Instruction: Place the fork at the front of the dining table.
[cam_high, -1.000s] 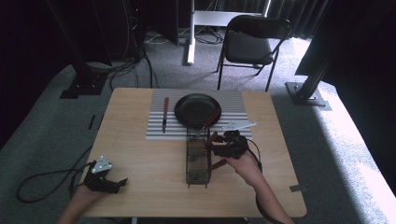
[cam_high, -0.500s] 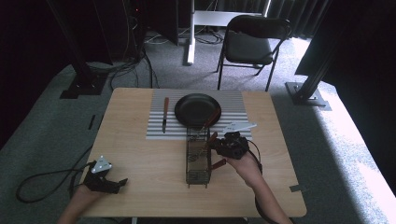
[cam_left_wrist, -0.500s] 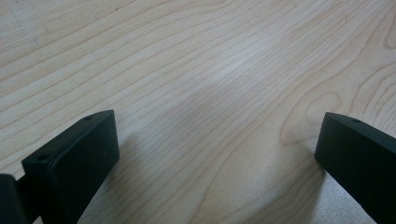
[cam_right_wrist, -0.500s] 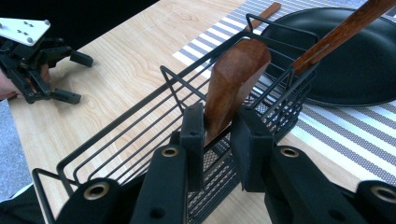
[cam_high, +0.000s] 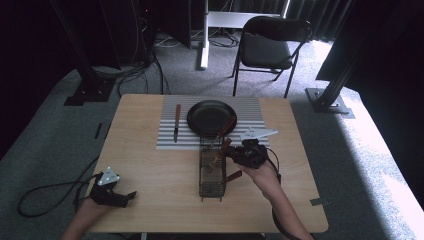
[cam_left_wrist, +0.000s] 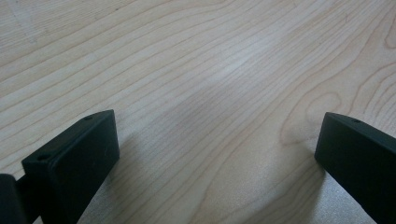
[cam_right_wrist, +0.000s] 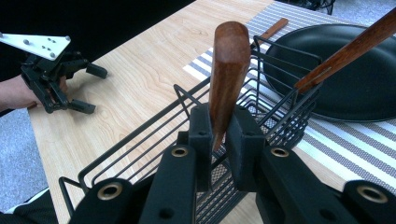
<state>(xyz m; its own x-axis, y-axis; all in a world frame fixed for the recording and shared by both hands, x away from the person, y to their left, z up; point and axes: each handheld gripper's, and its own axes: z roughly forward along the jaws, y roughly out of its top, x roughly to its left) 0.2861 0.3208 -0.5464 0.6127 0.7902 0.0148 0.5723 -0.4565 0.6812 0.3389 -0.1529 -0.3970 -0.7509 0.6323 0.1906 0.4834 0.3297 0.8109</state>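
The wooden-handled utensil (cam_right_wrist: 227, 70) stands upright at the wire caddy (cam_high: 212, 170), its handle clenched between the jaws of the right tongs (cam_right_wrist: 219, 133); over the last second the right tongs have edged slightly nearer the caddy, with the utensil still inside, so extraction is judged barely begun. A second wooden handle (cam_right_wrist: 348, 46) leans over the black pan (cam_high: 210, 116) on the striped mat (cam_high: 170, 127). The left tongs (cam_high: 125, 196) remain parked, jaws released, on the desk (cam_high: 150, 170).
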